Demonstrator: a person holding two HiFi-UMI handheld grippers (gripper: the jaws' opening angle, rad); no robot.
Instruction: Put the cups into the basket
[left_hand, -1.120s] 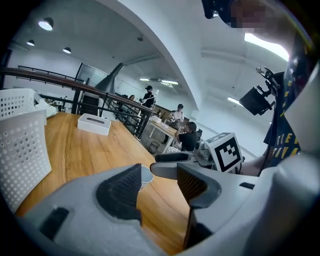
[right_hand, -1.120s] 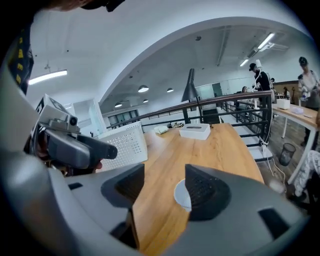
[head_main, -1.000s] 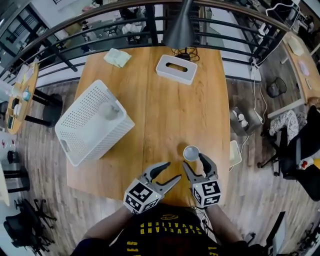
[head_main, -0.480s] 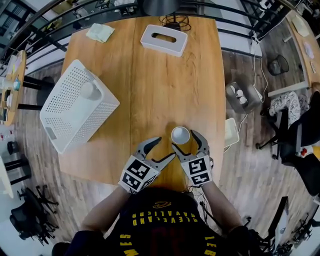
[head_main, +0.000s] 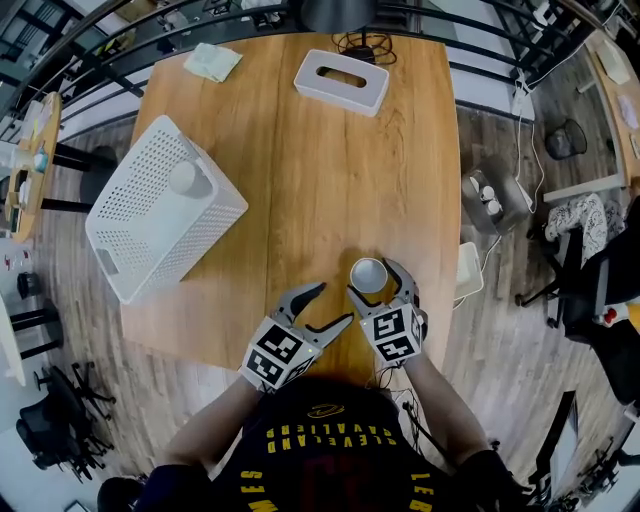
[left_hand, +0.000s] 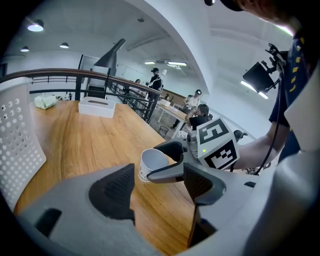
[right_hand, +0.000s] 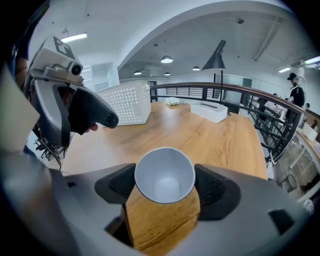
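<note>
Light wooden table, seen from above. At 6 o'clock, by the near edge, the left gripper is held with its jaws apart, just opened wider, nothing between them. Just beside it, the right gripper has jaws also just opened wider. An upright white paper cup is flanked by them on the table, not clamped. At 10 o'clock a white perforated plastic basket is seen, with a second white cup inside.

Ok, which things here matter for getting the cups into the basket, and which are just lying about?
Job: upright paper cup near the table front edge; white perforated basket; what looks like a second cup already inside it.

Lying about: white slotted box, crumpled pale cloth, black lamp at the far edge.
</note>
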